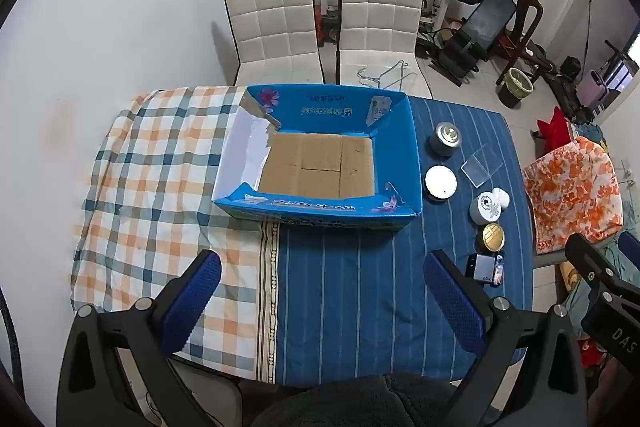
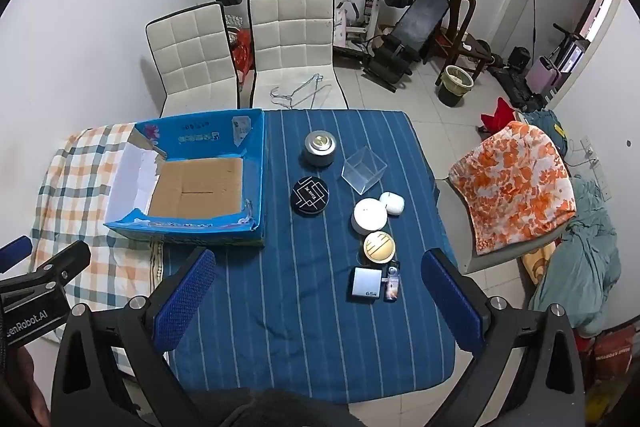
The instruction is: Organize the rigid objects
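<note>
The blue box (image 2: 256, 183) sits open, its cardboard floor bare. Right of the box lie the small rigid things, all apart from it: a metal tin (image 2: 319, 148), a clear cube (image 2: 363, 169), a black disc (image 2: 311, 195), a white jar (image 2: 370, 215), a gold-lidded tin (image 2: 379, 247), and a grey case (image 2: 366, 284) whose label is too small to read. Nearer than the box, the left gripper (image 1: 320, 303) and right gripper (image 2: 316, 301) hover with fingers spread wide, holding nothing.

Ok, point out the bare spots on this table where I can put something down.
Free: the blue striped cloth between both open grippers and the small items, the whole checked cloth left of the blue box, and the box's empty cardboard floor. Crowded: the strip right of the box, from the metal tin to the silver case.
</note>
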`<action>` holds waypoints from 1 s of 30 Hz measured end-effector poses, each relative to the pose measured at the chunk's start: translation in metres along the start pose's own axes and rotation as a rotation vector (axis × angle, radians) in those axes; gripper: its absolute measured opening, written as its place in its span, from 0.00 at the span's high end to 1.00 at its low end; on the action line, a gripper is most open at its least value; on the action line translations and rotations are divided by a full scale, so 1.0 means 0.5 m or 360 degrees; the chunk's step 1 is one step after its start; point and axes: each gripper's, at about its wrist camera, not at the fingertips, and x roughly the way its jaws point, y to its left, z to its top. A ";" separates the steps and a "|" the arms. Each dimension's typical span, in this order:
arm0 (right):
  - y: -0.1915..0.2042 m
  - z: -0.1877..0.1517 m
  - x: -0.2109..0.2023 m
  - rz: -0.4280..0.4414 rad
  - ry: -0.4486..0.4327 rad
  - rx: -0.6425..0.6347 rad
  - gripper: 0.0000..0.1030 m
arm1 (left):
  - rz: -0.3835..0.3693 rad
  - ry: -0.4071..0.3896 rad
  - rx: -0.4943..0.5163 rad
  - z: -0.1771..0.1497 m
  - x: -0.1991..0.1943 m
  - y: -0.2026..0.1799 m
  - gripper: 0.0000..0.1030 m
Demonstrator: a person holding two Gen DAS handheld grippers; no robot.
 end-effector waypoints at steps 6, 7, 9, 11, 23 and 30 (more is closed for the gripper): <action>0.005 -0.001 -0.005 -0.0026 -0.0008 -0.0009 0.00 | -0.0018 -0.0008 -0.0012 0.001 0.002 0.002 0.00; 0.005 -0.002 -0.007 -0.0026 -0.0018 -0.0012 0.00 | -0.0019 -0.0011 -0.0015 0.003 0.001 0.006 0.00; 0.005 -0.003 -0.009 -0.0020 -0.0024 -0.0010 0.00 | -0.0018 -0.0014 -0.0016 0.013 -0.006 0.009 0.00; 0.004 -0.007 -0.009 -0.0013 -0.0029 -0.0008 0.00 | -0.0012 -0.0018 -0.0015 0.014 -0.007 0.007 0.00; 0.022 0.003 -0.034 -0.0014 -0.0061 -0.0024 0.00 | -0.0006 -0.0047 -0.0036 0.018 -0.023 0.026 0.00; 0.026 0.006 -0.036 -0.0009 -0.0067 -0.0028 0.00 | -0.0004 -0.0063 -0.0043 0.018 -0.027 0.035 0.00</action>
